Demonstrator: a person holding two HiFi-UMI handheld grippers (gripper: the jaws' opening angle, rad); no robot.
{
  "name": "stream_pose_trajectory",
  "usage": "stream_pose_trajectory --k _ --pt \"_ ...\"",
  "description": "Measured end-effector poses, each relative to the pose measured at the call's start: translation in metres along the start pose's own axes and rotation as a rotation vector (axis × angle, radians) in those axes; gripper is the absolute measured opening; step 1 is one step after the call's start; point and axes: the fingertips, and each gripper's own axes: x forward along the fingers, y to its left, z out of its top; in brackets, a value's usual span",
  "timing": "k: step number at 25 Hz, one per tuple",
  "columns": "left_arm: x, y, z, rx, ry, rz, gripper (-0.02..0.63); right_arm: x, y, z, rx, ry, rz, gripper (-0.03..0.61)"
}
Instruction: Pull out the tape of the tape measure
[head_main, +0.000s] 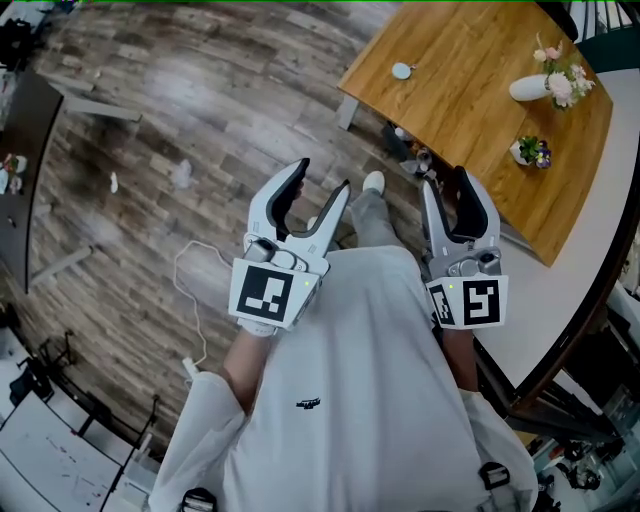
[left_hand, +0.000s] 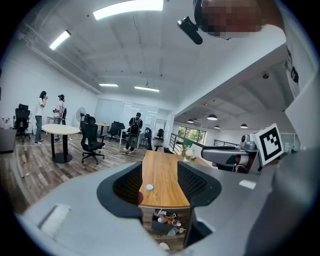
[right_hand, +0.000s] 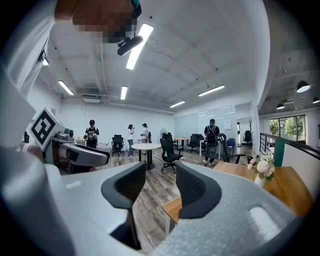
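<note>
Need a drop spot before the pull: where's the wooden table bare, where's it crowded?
Bare: the middle of the wooden table, between the small white round object near its left corner and the flower vase. Crowded: the right end, where the vase and a small flower pot sit close.

There are two grippers, the left gripper (head_main: 322, 177) and the right gripper (head_main: 445, 178), and one wooden table (head_main: 470, 110). On this table I count one small round tape measure (head_main: 401, 71), one white vase (head_main: 528, 88) with flowers and one small flower pot (head_main: 530, 152). In the room behind stand four people (right_hand: 91, 132) (right_hand: 131, 134) (right_hand: 145, 132) (right_hand: 212, 132) and one round white table (right_hand: 146, 147).
</note>
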Motion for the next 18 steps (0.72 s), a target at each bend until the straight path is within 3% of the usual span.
stream_pose_trajectory --k 15,18 --pt "0.119 -0.001 0.034 0.043 0.027 0.031 0.213 0.067 -0.104 0.013 0.042 -0.042 0.038 0.184" --pt "0.136 -0.005 0.033 0.033 0.065 0.040 0.213 0.076 -0.122 0.010 0.064 -0.043 0.048 0.184"
